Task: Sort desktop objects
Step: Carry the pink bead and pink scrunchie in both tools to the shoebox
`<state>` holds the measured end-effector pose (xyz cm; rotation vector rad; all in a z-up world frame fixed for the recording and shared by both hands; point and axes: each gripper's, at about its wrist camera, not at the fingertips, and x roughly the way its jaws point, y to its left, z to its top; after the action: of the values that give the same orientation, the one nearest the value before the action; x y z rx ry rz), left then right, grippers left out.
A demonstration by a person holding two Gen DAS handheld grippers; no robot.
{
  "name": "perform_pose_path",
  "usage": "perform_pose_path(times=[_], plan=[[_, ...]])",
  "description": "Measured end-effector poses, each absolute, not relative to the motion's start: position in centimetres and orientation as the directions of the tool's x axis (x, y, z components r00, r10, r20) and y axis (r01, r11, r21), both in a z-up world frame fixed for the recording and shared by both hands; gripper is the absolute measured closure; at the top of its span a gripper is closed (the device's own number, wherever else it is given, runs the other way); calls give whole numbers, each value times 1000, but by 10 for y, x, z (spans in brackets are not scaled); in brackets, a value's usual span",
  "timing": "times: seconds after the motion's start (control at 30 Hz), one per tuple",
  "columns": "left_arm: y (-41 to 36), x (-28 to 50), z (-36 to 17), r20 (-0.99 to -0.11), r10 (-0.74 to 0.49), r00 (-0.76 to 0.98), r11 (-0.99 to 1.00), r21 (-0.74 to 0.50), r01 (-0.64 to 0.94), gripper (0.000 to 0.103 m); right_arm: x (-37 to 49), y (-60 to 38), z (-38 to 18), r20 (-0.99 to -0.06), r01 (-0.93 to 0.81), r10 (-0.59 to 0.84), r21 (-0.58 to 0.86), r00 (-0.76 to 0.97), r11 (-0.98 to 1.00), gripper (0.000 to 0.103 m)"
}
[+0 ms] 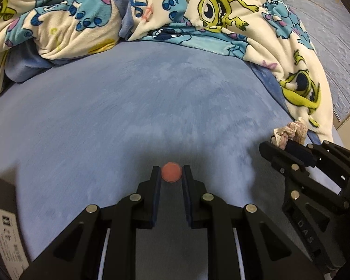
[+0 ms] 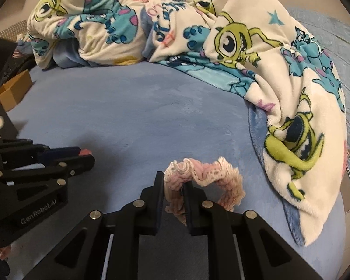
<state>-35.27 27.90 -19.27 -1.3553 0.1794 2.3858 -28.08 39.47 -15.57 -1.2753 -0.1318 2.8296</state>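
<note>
Coral-pink and round, the small smooth disc (image 1: 171,172) sits pinched between the fingertips of our left gripper (image 1: 171,173), clear of the blue plush bedspread (image 1: 128,107). Our right gripper (image 2: 173,186) is clamped on one side of the pink-and-cream crocheted scrunchie (image 2: 205,179), whose loose loop hangs out to the right of the jaws. Both pieces are in hand, so we judge the step to be carrying them to wherever they get sorted; no bin or tray shows in either view. We should keep both grips firm and the disc level, since only its edges are held. We would move the scrunchie slowly so its dangling loop does not snag the cartoon-print fleece blanket (image 2: 291,107) nearby, and keep the two grippers apart.
</note>
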Motion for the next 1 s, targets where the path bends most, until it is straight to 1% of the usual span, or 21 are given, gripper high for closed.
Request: perform_pose_path(times=[0.43, 1.0], plan=[[247, -300, -159, -844, 265, -465, -920, -78, -384, 85, -236, 371, -124, -728, 18, 24, -50, -685, -999, 88], [183, -227, -122, -840, 262, -475, -929, -86, -361, 85, -172, 331, -93, -720, 48, -25, -11, -693, -999, 88]])
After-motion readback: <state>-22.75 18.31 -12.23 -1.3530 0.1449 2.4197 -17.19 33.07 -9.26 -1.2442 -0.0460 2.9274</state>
